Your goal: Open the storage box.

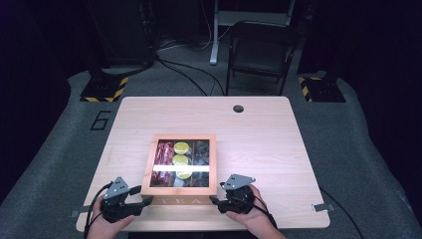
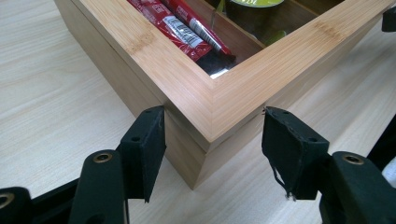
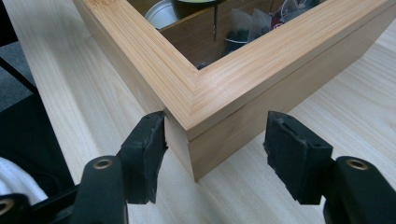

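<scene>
A bamboo tea box point(image 1: 179, 200) with a glass window in its lid stands near the table's front edge. Inside are red sachets point(image 2: 187, 28), yellow-green round lids point(image 1: 181, 147) and dark tea bags point(image 3: 247, 28). My left gripper point(image 1: 143, 195) straddles the box's near-left corner point(image 2: 205, 116); its left pad point(image 2: 144, 140) is at the wall, its right pad point(image 2: 289, 149) stands off it. At the near-right corner point(image 3: 191, 116) my right gripper point(image 1: 218, 194) sits the same way, left pad point(image 3: 147, 149) against the wood and right pad point(image 3: 294, 154) apart. Both are open.
The light wooden table point(image 1: 259, 144) has a cable hole point(image 1: 238, 108) at its far edge. A black folding chair point(image 1: 259, 50) stands on the floor behind it. Cables trail from both grippers over the table's front edge.
</scene>
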`<act>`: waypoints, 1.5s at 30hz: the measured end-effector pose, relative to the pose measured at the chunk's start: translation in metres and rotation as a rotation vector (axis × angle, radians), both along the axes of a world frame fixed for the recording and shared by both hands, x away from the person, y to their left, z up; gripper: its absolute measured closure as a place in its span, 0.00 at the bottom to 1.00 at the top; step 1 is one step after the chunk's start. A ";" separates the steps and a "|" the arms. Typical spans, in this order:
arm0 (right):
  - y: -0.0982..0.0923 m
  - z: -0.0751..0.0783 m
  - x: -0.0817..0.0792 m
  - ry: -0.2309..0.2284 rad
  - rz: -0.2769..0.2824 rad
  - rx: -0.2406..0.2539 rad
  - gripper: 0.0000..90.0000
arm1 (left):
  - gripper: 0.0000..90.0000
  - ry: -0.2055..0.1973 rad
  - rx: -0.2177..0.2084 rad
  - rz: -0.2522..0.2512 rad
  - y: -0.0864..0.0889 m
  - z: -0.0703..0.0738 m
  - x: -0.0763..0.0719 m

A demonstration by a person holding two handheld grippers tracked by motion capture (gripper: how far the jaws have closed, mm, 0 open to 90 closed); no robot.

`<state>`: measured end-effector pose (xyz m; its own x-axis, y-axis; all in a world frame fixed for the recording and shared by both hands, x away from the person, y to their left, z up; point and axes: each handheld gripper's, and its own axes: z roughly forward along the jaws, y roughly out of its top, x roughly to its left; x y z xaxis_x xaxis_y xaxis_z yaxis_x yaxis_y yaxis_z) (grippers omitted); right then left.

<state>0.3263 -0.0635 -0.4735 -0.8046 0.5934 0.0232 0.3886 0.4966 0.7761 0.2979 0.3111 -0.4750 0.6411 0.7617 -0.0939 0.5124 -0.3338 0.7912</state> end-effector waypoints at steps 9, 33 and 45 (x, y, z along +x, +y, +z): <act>0.005 -0.004 -0.002 -0.011 0.033 -0.025 0.51 | 0.45 -0.016 0.032 -0.010 0.000 0.001 0.000; 0.003 0.001 -0.004 -0.016 0.022 0.008 0.54 | 0.47 0.002 0.033 0.000 0.000 0.002 0.000; 0.004 0.003 -0.002 -0.017 0.019 0.030 0.55 | 0.48 -0.034 0.036 0.006 -0.004 0.005 -0.001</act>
